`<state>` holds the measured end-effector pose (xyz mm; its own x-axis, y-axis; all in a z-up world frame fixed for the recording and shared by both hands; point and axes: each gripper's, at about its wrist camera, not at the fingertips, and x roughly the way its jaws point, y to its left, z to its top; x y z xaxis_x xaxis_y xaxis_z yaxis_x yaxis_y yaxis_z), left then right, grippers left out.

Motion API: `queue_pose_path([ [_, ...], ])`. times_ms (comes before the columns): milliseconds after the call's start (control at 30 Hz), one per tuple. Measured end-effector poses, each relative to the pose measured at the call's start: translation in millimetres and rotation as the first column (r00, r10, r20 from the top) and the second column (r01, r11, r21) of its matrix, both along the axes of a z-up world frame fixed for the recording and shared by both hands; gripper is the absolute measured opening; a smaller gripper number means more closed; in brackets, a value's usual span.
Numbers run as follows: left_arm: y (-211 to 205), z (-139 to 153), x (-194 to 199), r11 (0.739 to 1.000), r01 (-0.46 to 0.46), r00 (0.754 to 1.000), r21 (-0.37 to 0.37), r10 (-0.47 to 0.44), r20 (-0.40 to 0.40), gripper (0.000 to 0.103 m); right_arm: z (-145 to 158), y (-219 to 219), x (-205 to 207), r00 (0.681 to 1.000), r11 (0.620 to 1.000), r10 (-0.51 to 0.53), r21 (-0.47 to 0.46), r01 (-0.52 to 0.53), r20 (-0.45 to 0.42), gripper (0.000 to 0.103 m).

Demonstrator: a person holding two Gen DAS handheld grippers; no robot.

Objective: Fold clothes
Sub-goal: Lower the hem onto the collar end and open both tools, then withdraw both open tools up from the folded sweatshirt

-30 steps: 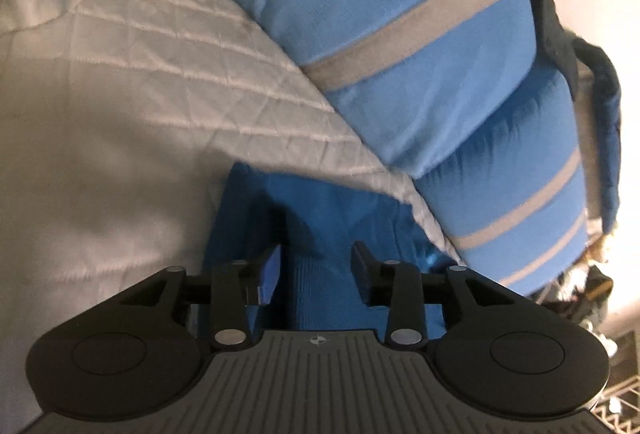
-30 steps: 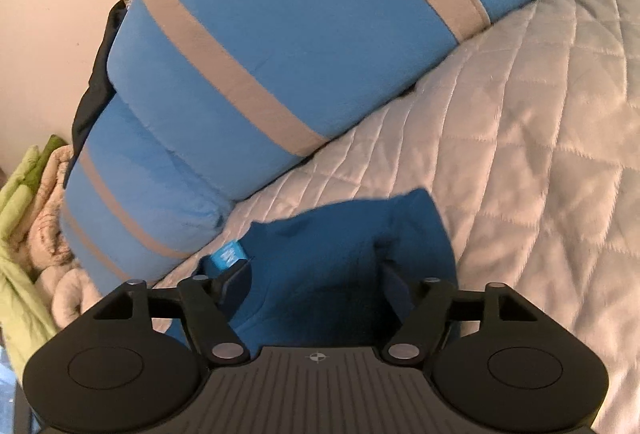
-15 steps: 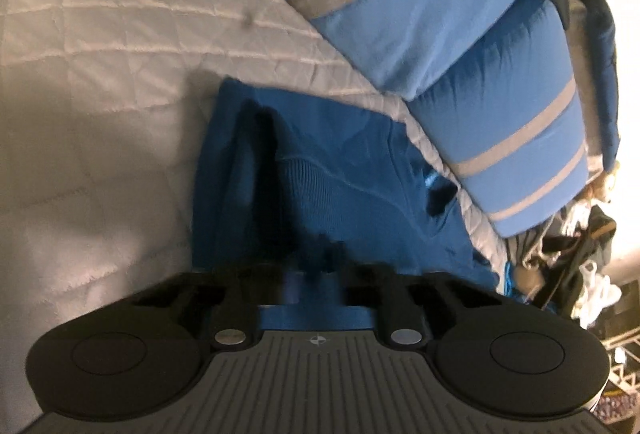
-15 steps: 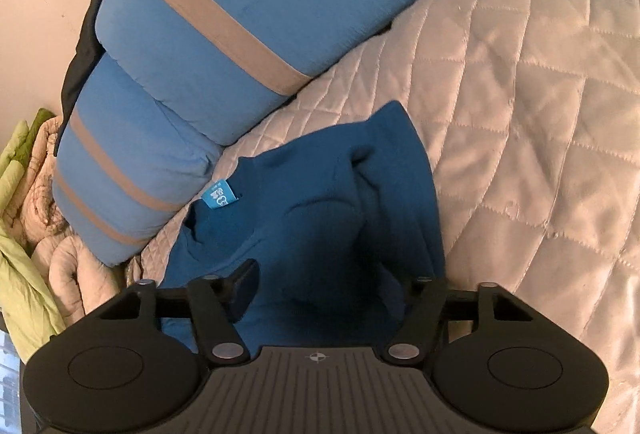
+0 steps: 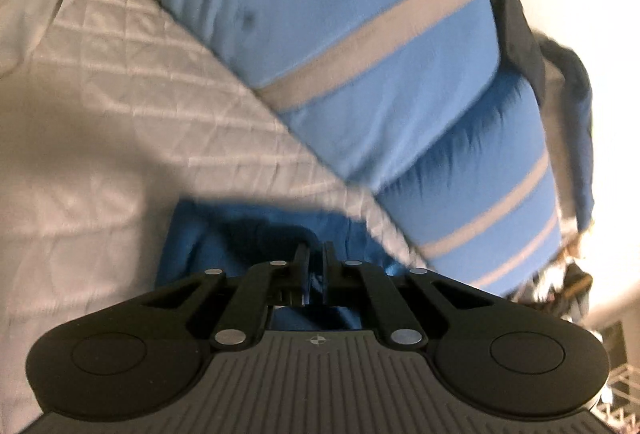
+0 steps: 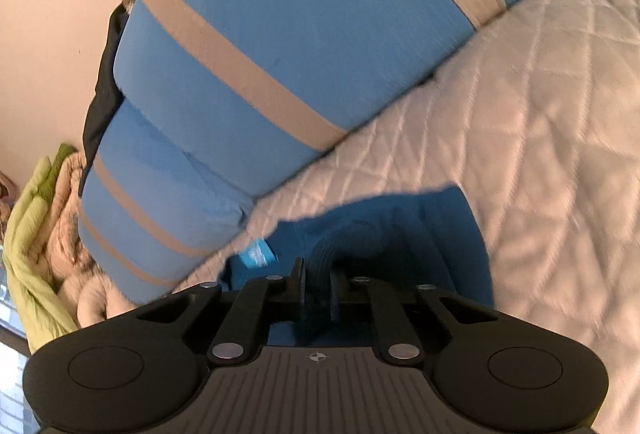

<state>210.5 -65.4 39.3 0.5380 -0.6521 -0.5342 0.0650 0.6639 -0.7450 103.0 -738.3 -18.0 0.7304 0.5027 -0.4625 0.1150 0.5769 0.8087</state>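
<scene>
Since half a second earlier both pairs of fingers had closed from spread to nearly together, and both views had swung back so the pillows filled more of the frame. The left gripper (image 5: 315,254) had its fingers pinched to a thin gap on a fold of the dark blue garment (image 5: 224,234). The right gripper (image 6: 317,274) was likewise clamped on a ribbed edge of the same garment (image 6: 420,230), cloth bunched between its fingers. The garment lay crumpled on the white quilted bed (image 5: 100,138), its far edge just short of the striped blue pillows (image 5: 340,34); a small light blue tag (image 6: 258,254) showed at its edge nearest the lower pillow (image 6: 160,210). In the right wrist view, open quilt (image 6: 540,122) spread wide on the right side of the garment. On the left, a green and beige blanket pile (image 6: 44,230) sat beyond the pillows by the wall. Both views were motion-blurred.
</scene>
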Motion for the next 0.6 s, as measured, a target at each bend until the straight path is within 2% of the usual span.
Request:
queue_pose_path([
  [67,-3,-2,10,0.999,-0.052,0.999,-0.013,0.052,0.005,0.007,1,-1,13,0.999,1.0,-0.017,0.008,0.016,0.033,0.013],
  [133,-6,-5,21,0.994,-0.103,0.995,-0.026,0.104,0.01,0.009,3,-2,24,0.997,0.999,-0.051,-0.003,0.051,0.066,0.021],
  [167,-7,-6,25,0.992,-0.121,0.992,-0.028,0.122,0.013,0.014,4,-2,26,0.994,0.997,-0.077,-0.023,0.079,0.081,0.036],
  [200,-10,-5,26,0.993,-0.118,0.993,-0.019,0.118,0.022,0.019,6,-3,26,0.991,0.994,-0.094,-0.042,0.099,0.098,0.06],
  [267,-14,-3,24,0.994,-0.104,0.994,0.029,0.103,0.048,0.038,9,-3,25,0.984,0.988,-0.12,-0.083,0.131,0.13,0.081],
  [433,-22,12,-5,0.974,-0.073,0.99,0.216,0.044,0.135,0.046,15,6,8,0.99,0.965,-0.068,-0.245,0.097,0.123,0.091],
  [533,-27,22,-25,0.94,-0.06,0.984,0.335,-0.001,0.179,0.053,19,11,-9,0.993,0.933,-0.039,-0.351,0.076,0.113,0.098],
  [600,-31,28,-42,0.903,-0.065,0.978,0.425,-0.028,0.209,0.056,22,15,-20,0.994,0.904,-0.021,-0.423,0.064,0.106,0.1],
])
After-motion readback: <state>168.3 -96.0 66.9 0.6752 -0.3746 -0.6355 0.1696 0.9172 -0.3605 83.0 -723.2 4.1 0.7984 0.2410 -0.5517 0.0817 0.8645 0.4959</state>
